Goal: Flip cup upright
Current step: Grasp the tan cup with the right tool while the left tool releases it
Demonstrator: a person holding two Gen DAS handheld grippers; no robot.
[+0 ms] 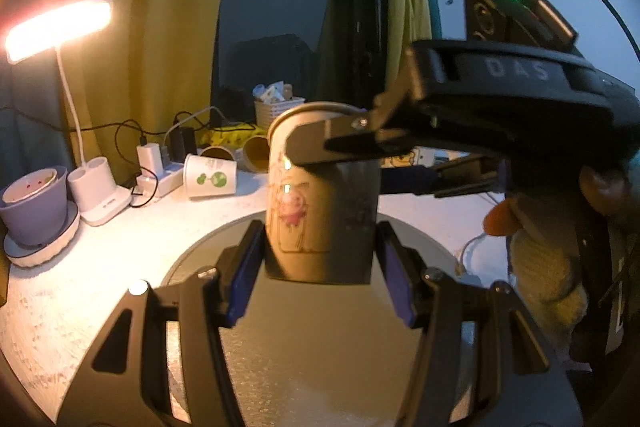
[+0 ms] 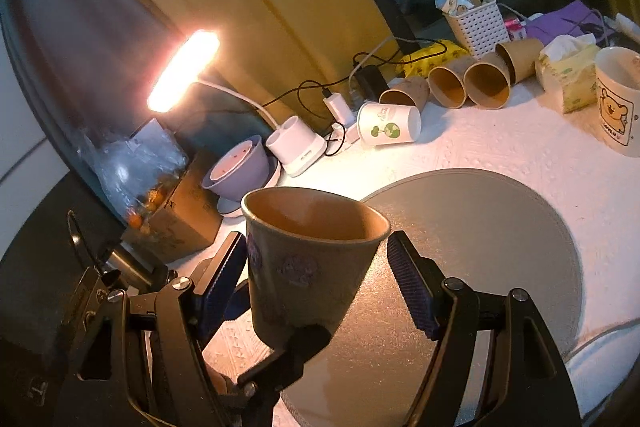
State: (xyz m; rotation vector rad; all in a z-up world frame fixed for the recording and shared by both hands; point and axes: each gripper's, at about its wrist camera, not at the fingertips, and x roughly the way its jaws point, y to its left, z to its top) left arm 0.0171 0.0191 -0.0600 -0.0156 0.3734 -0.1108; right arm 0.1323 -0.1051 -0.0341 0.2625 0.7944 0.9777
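Note:
A brown paper cup with a pink cartoon print is upright, mouth up, above the round grey mat. My left gripper is shut on the cup's lower part, a blue pad on each side. My right gripper reaches in from the right around the cup's upper part. In the right wrist view the cup stands between my right gripper's spread fingers; a gap shows beside the right pad. One left finger holds the cup from below.
A lit desk lamp, purple bowl, white charger base, a fallen white cup, several fallen brown cups, a white basket, tissue pack and bear mug line the white table's back edge.

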